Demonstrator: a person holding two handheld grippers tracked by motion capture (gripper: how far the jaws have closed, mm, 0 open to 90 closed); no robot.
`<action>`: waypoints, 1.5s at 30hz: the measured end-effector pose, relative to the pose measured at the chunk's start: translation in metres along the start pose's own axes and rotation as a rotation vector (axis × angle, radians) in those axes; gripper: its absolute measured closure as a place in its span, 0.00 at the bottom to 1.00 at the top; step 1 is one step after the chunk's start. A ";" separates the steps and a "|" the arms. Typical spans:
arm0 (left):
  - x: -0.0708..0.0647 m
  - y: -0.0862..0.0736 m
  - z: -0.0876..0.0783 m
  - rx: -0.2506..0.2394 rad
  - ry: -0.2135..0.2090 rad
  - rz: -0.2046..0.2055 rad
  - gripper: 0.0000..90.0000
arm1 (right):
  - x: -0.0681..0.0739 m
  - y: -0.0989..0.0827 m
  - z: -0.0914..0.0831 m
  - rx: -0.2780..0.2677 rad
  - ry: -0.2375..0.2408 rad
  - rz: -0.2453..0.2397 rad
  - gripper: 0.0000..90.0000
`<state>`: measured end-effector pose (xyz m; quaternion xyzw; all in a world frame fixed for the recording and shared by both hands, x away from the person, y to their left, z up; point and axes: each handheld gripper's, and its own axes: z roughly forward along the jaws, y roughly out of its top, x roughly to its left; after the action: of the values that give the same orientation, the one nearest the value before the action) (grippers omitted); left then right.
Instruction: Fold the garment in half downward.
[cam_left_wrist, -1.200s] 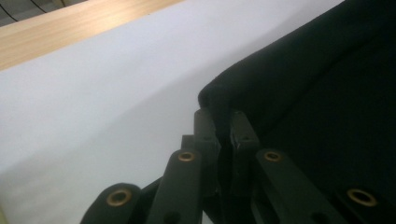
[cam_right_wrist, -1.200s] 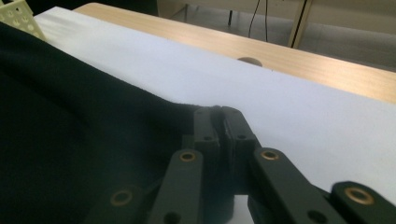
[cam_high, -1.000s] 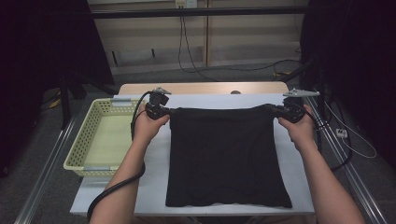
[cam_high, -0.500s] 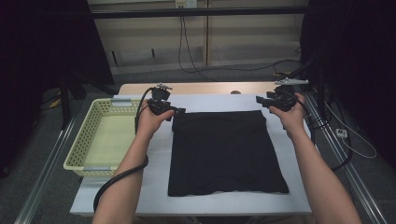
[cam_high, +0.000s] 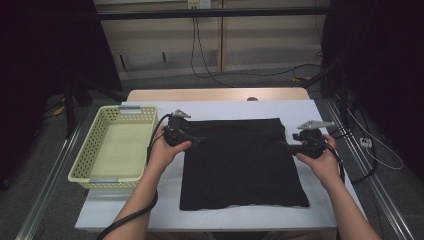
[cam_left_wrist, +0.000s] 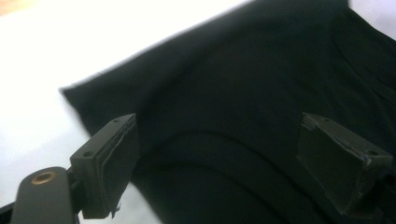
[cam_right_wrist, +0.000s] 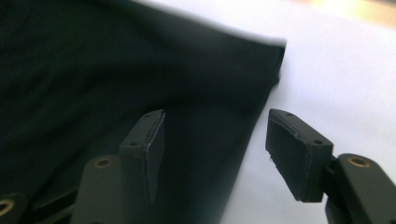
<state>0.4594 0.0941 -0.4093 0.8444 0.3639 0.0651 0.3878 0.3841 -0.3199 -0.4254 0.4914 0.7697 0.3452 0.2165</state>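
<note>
A black cloth (cam_high: 242, 165) lies spread flat on the white table (cam_high: 150, 200). My left gripper (cam_high: 200, 139) hovers at the cloth's left edge near its far corner. Its jaws have just been opening and stand open above the cloth (cam_left_wrist: 243, 79) with nothing pinched; in the left gripper view the left gripper (cam_left_wrist: 217, 135) looks over that far corner. My right gripper (cam_high: 286, 146) is at the cloth's right edge. Its jaws have also just been opening, and in the right gripper view the right gripper (cam_right_wrist: 217, 116) straddles the edge of the cloth (cam_right_wrist: 93, 70) without pressing it.
An empty yellow-green basket (cam_high: 86, 145) stands on the table's left part. A wooden strip (cam_high: 215, 94) runs along the far edge. Metal rails flank the table, and cables (cam_high: 375, 150) lie on the floor to the right.
Both grippers let go of the cloth's far corners and opened. The hands then moved back toward the person along the cloth's sides and lower. The cloth now lies flat farther up the table.
</note>
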 end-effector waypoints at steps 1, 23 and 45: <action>-0.003 -0.003 -0.001 0.000 -0.001 0.017 0.16 | 0.003 -0.007 -0.003 0.005 0.000 0.000 0.42; -0.059 -0.066 -0.022 0.012 -0.086 0.123 0.15 | 0.036 -0.082 -0.055 -0.002 0.027 0.056 0.55; -0.085 -0.073 -0.025 0.036 -0.125 0.179 0.13 | 0.086 -0.064 -0.049 -0.084 0.262 -0.109 0.59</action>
<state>0.3466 0.0841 -0.4285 0.8826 0.2635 0.0402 0.3872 0.2755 -0.2752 -0.4400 0.3902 0.8017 0.4261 0.1532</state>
